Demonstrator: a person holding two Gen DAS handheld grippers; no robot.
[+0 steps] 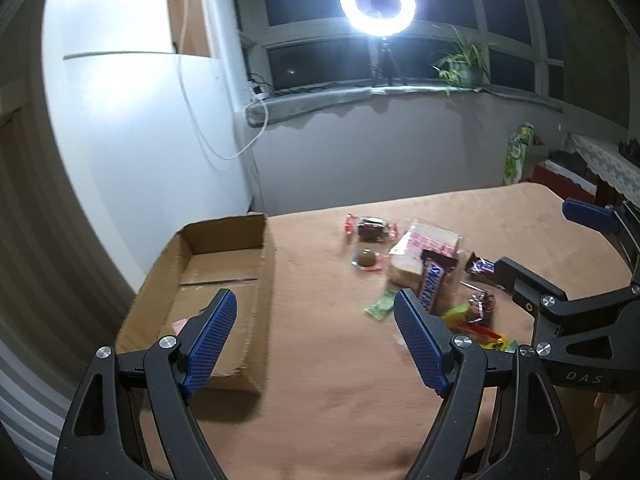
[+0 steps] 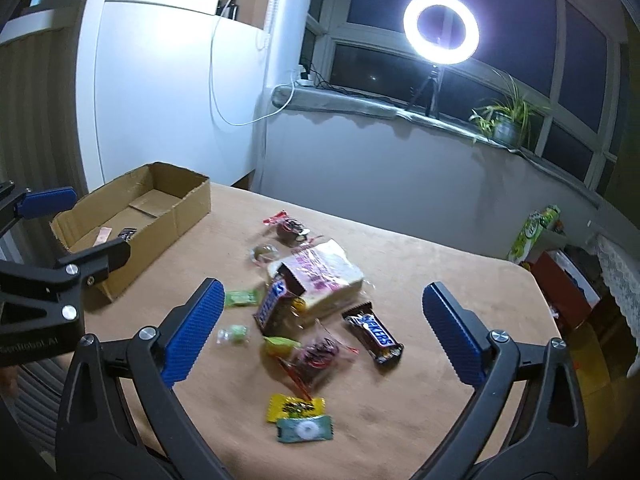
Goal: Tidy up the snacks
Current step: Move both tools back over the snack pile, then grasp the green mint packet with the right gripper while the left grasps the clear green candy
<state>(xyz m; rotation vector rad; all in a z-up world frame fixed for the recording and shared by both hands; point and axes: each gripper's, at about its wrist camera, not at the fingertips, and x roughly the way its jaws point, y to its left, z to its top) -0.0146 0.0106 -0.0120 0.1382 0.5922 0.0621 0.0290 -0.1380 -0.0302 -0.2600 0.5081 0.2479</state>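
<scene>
Left wrist view: left gripper (image 1: pixel 316 336) fingers wide, nothing between, over the table (image 1: pixel 320 400) edge by the cardboard box (image 1: pixel 256 320). Snacks (image 1: pixel 424 264) piled right of the box.

Right wrist view: right gripper (image 2: pixel 320 332) fingers wide, empty, above the snack pile; box far left.

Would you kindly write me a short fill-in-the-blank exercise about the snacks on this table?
1. The cardboard box stands at the table's ____ end.
2. Both tools, the left tool and the right tool, have their jaws ____.
3. The ring light stands on the ____.
4. One Snickers bar lies flat; the other leans on the ____ packet.

Missing words: left; open; windowsill; bread
</scene>
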